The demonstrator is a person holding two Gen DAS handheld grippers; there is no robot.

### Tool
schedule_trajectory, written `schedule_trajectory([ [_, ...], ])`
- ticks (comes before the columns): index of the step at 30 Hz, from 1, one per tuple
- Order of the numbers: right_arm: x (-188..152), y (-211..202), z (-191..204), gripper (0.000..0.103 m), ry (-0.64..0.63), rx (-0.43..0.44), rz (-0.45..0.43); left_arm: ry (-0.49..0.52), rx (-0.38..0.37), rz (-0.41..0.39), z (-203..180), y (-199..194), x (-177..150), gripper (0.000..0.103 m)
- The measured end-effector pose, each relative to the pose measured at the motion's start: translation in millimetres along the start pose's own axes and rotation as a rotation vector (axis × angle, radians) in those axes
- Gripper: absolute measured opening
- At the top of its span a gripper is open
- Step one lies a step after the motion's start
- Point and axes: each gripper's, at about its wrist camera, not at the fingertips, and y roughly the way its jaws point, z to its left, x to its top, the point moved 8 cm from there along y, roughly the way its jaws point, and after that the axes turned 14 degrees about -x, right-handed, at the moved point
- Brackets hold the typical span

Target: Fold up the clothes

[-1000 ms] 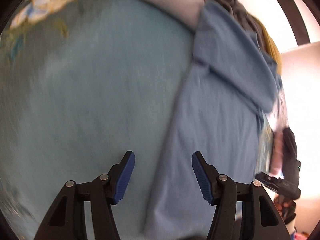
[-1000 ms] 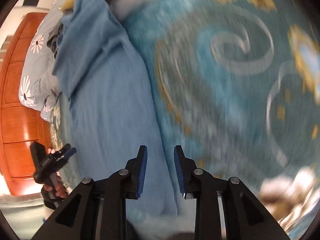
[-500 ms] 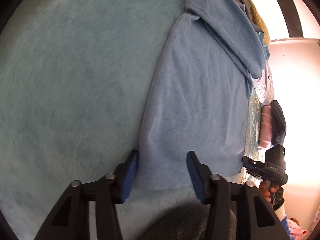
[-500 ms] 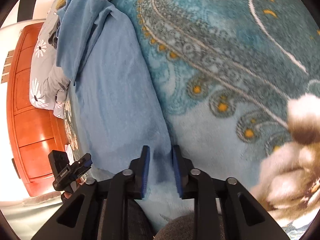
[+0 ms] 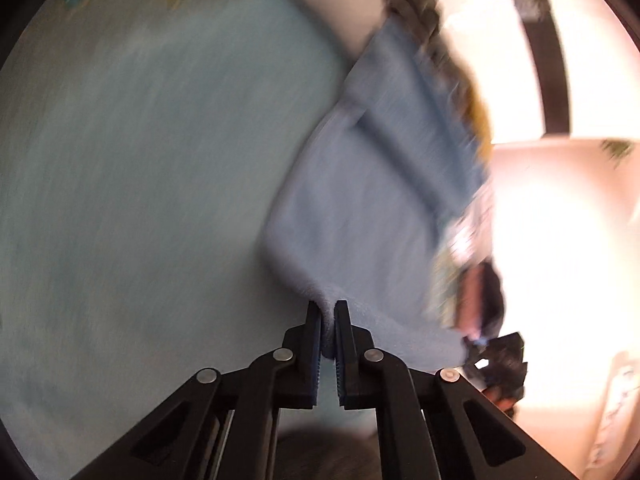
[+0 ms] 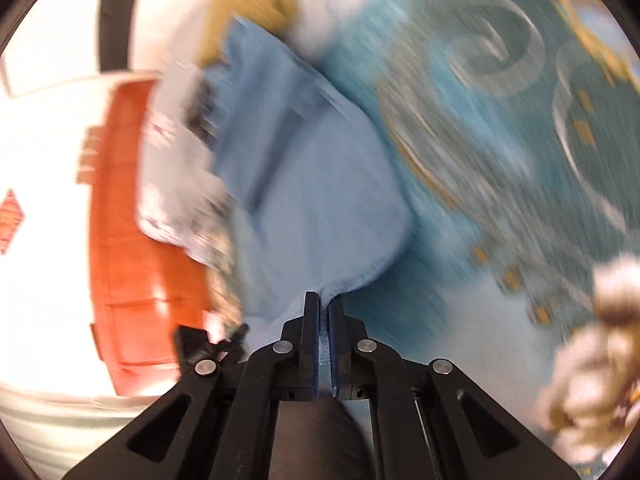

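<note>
Orange wooden cabinet (image 6: pixel 120 240) far left, then a heap of grey and mustard clothes (image 6: pixel 180 168) crowding the far end of the soft light-blue garment (image 6: pixel 320 200), spread on a plush teal patterned blanket (image 6: pixel 500 140). Left tongs (image 5: pixel 328 312) pinched tight on one near corner, fleece bunched between the blue pads. Right tongs (image 6: pixel 323 304) likewise clamped on the other near corner, both pointing forward along the cloth.

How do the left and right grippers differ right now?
Left gripper pinches the blue garment over plain teal blanket; right gripper pinches it beside swirl-patterned blanket. The garment lies right of the left gripper, left of the right one. Both are shut on a bottom corner.
</note>
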Motion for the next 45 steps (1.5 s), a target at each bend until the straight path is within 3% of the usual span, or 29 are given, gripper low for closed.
schedule_trajectory([
  [6,67.6,-38.7,45.6,0.004,-0.004,0.168,-0.144,0.083,-0.119,-0.1,-72.1,34.8,106.4,0.006],
  [8,97.6,-42.5,51.5,0.004,0.003,0.175,-0.169,0.104,-0.136,-0.113,-86.3,39.0,139.0,0.006],
  [13,158.7,-28.4,58.0,0.004,0.03,0.166,-0.193,0.109,-0.106,-0.124,-91.9,70.7,203.3,0.006],
  [19,199.0,13.3,55.6,0.004,0.089,0.159,-0.17,-0.003,-0.155,-0.157,-67.4,120.3,249.9,0.007],
  [23,206.9,22.5,53.2,0.007,0.063,0.108,-0.161,0.002,-0.158,-0.156,-61.2,128.2,254.1,0.009],
  [24,208.4,23.8,53.9,0.007,0.055,0.101,-0.16,0.012,-0.158,-0.154,-62.7,128.1,254.3,0.015],
  [27,212.4,25.3,57.6,0.009,0.02,0.074,-0.164,0.052,-0.17,-0.15,-73.0,123.5,254.4,0.049],
  [31,212.3,18.7,61.2,0.029,-0.044,0.036,-0.189,0.157,-0.135,-0.161,-93.6,106.6,254.6,0.062],
  [36,206.5,-1.5,61.2,0.04,-0.109,-0.014,-0.241,0.248,-0.064,-0.168,-100.2,87.1,247.2,0.069],
  [39,197.4,-10.0,50.7,0.044,-0.135,-0.053,-0.261,0.276,-0.007,-0.127,-84.0,96.7,237.3,0.071],
  [42,178.5,1.9,32.3,0.05,-0.149,-0.082,-0.218,0.295,0.074,-0.05,-56.4,113.3,220.6,0.071],
  [45,163.5,25.9,17.2,0.052,-0.177,-0.137,-0.177,0.307,0.108,0.01,-38.5,129.9,208.9,0.071],
])
